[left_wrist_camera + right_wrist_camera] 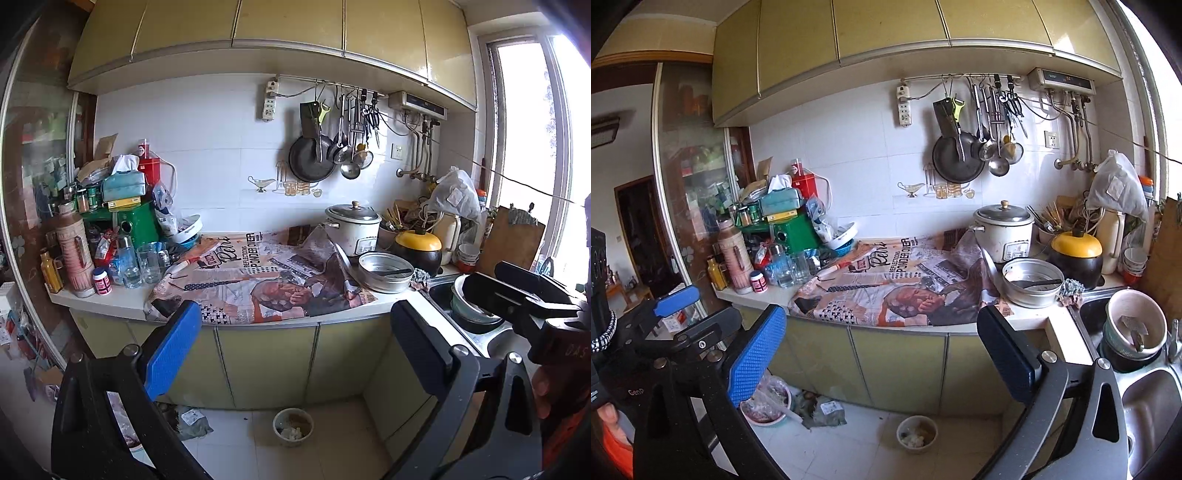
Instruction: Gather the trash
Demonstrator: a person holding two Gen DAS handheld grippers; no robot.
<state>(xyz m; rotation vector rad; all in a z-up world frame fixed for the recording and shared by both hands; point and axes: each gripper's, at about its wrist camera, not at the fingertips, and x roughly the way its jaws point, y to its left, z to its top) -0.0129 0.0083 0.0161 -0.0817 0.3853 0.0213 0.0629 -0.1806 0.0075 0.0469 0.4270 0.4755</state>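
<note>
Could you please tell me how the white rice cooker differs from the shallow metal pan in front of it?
The white rice cooker is tall and closed under a knobbed lid; the shallow metal pan is low, open and holds a dark utensil. The cooker is white, the pan bare silver. Both are round and stand on the counter.

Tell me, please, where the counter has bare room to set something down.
Free: the newspaper-covered middle, between the drinking glasses and the rice cooker. Crowded: the left corner's bottles and boxes, and the right end around the metal pan and sink.

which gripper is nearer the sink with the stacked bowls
Right. The right gripper hangs open just beside the sink, next to the stacked bowls. The left gripper, also open, is farther over, in front of the cabinet doors.
</note>
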